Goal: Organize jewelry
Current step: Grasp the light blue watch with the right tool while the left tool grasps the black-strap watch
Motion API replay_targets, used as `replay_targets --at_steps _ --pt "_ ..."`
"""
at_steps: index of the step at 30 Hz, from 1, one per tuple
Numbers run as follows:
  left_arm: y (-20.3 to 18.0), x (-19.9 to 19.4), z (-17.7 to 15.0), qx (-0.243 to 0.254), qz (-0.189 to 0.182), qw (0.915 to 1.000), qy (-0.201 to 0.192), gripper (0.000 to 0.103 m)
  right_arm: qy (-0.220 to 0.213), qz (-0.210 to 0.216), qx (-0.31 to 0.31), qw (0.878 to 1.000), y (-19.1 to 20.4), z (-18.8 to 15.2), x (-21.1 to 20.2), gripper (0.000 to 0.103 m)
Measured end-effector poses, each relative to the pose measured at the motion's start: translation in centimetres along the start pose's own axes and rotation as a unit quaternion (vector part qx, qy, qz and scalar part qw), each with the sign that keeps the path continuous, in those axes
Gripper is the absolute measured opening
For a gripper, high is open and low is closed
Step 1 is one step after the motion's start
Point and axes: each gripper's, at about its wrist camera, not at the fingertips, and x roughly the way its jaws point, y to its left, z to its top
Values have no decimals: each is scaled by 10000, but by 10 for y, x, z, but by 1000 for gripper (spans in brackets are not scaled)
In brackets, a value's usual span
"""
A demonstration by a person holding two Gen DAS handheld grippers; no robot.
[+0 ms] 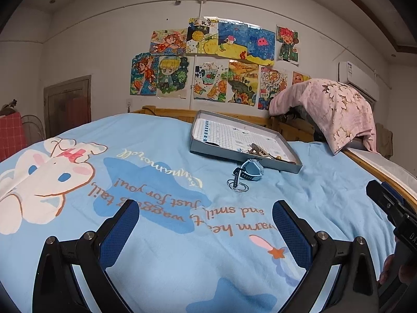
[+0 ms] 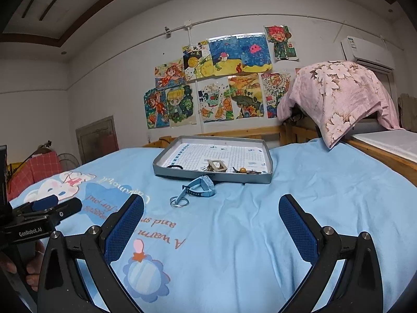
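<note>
Jewelry lies partly on a blue bedspread (image 2: 312,195) and partly in a shallow gray tray (image 2: 265,178) beyond it. Nearest the cameras, both tongs hover low over the bedspread, each with its two blue-padded fingers spread wide apart and nothing between them. The left gripper (image 1: 206,216) sits over the printed lettering and cartoon rabbit; the right gripper (image 2: 211,211) sits just to its right, over plainer fabric. From the right wrist view the left tool's black body shows at the left edge, held by a hand (image 2: 31,263).

Farther on, well apart from both sets of fingers, a thin ring-shaped bangle (image 2: 179,203) lies flat on the bedspread. A light blue watch (image 2: 202,187) rests just behind it, its strap overlapping the bangle, and the watch sits just beside the tray's near wall.

The tray rests on the bedspread and is lined with grid-printed paper. Along its near side lie a pale square-framed piece (image 2: 216,166) and a small orange bead (image 2: 243,169) among darker bits too small to tell.

Behind the bed, a pink flowered cloth (image 2: 338,96) drapes over something at the right, and colorful children's drawings (image 2: 221,78) cover the white wall.
</note>
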Motion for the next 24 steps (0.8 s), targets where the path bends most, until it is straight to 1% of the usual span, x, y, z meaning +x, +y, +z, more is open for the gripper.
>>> replay_targets --at_steps 5,8,12,17,21,23,24 --pt "-2 15 8 -94 67 9999 47 103 -19 -23 112 9999 -3 9 9 102" --pt "-3 29 12 -209 106 9996 138 103 55 167 138 9998 -4 25 22 102" --pt "-3 56 19 -398 109 9986 341 103 -23 245 -21 9997 -4 40 41 102" --pt "-4 89 21 -452 122 9976 507 103 4 249 -250 9994 -9 47 82 102" --pt "-7 123 22 -397 43 9960 798 103 89 298 -261 9992 -14 46 113 102" --pt "-8 137 22 -381 -45 9950 925 103 303 300 -165 9990 -17 42 135 102" --pt "-9 146 23 -365 -153 9941 1007 103 417 272 -115 9987 -19 40 143 102"
